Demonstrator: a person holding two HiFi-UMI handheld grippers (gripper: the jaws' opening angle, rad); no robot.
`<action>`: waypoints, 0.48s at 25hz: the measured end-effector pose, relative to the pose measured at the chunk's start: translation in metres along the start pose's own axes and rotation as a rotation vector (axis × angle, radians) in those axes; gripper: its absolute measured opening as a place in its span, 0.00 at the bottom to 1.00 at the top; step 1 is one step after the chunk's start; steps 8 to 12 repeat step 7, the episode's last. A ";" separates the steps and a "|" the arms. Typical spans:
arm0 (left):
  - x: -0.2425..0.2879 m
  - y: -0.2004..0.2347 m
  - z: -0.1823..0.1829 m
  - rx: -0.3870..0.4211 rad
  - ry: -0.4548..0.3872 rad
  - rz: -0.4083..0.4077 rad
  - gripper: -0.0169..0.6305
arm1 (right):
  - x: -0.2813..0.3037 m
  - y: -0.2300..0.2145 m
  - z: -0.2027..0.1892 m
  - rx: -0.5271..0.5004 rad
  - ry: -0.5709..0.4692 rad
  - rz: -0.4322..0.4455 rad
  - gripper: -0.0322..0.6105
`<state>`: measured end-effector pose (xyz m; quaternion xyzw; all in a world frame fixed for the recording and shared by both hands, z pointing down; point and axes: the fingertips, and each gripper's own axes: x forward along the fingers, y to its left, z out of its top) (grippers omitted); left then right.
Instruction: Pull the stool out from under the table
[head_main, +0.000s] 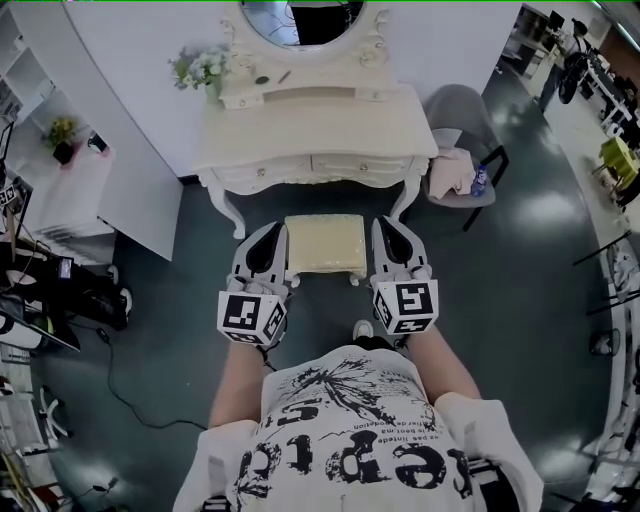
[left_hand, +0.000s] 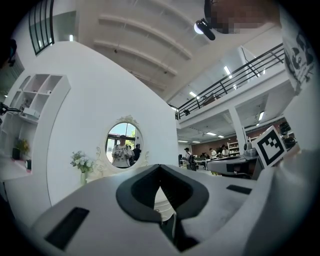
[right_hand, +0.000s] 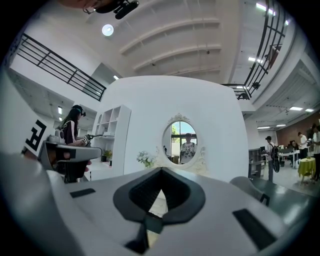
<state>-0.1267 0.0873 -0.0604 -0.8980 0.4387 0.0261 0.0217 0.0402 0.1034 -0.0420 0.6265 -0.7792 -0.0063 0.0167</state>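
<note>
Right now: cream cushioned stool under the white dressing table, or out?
Out. The cream cushioned stool shows its whole seat in front of the white dressing table, none of it underneath.

Straight ahead of your left gripper (head_main: 271, 238) and right gripper (head_main: 389, 234) stands a curved white partition wall (right_hand: 220, 120). It carries an oval mirror in an ornate white frame (right_hand: 180, 142). Left of the jaws, a tall white open shelf unit (right_hand: 113, 135) stands against that wall, and a low white cabinet (head_main: 72, 200) holds a small potted plant (head_main: 62, 132). Right of the jaws sits a grey upholstered chair (head_main: 462, 108) with a pink cloth (head_main: 452, 172) on its seat. Below the jaws spreads a dark, glossy grey-green floor (head_main: 530, 270) with pale patches of reflected light. High above the jaws you have a black-railed mezzanine (left_hand: 240, 75), white ceiling beams (right_hand: 170, 47) and bright strip lights (left_hand: 227, 70).
</note>
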 end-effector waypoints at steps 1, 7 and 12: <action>0.000 0.000 0.000 0.000 0.000 0.000 0.05 | -0.001 0.000 0.000 -0.002 0.001 0.000 0.07; -0.001 0.002 0.005 0.023 0.006 0.005 0.05 | -0.003 0.000 0.008 -0.013 -0.006 0.001 0.07; -0.001 0.002 0.005 0.023 0.006 0.005 0.05 | -0.003 0.000 0.008 -0.013 -0.006 0.001 0.07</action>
